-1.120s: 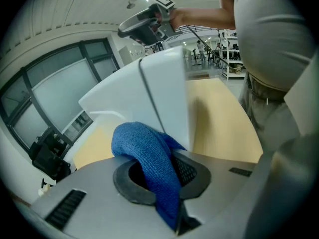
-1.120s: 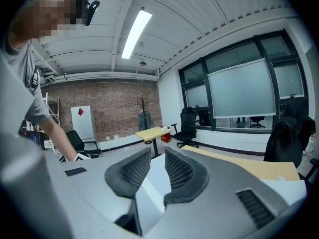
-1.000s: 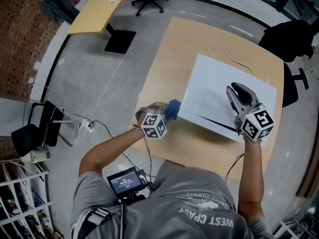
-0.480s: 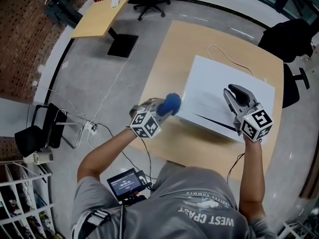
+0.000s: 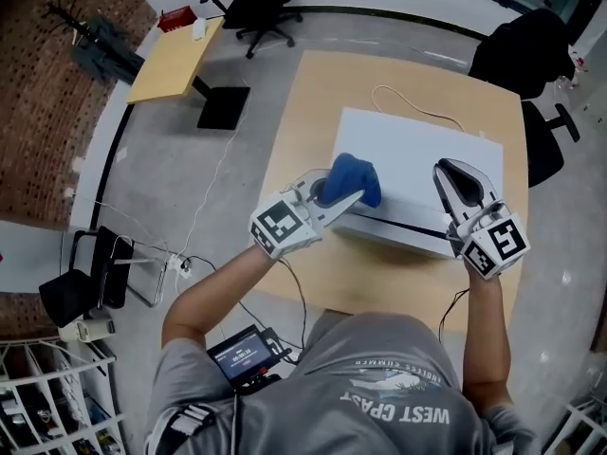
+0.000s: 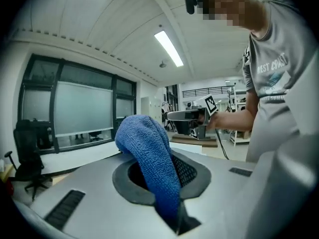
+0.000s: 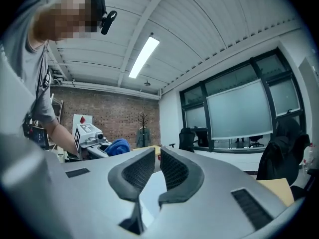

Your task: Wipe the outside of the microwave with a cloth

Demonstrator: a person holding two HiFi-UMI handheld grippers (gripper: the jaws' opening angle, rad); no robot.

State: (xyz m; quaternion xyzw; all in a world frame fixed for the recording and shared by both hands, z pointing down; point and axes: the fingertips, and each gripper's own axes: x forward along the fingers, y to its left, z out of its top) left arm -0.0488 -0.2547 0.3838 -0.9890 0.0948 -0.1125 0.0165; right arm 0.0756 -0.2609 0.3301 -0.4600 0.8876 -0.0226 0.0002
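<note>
My left claw (image 5: 334, 197) is clamped tight on the blue terry cloth (image 5: 356, 178). The fabric bulges out past the pads in a soft lump. It hangs at the near-left corner of the white box-shaped microwave oven (image 5: 417, 145), about level with the microwave's top. From the head view I cannot tell whether the cloth is pressing on that top or just clear of it.

The microwave stands on the light wooden table (image 5: 308, 93), and a thin cord (image 5: 403, 100) curls on the table behind the microwave.

My right claw (image 5: 458, 180) is over the near-right part of the microwave's top. Its jaws have just been closing and now stand narrow, with a slim gap and nothing between them. Whether it rests on the microwave to steady it, I cannot say.

I see no streak, damp patch or smudge on the microwave that would tell me which faces have been wiped. I judge the wiping to be at or near its start on the top. That would leave the top, the front door and both sides to do, and the microwave's back if I can reach it.
</note>
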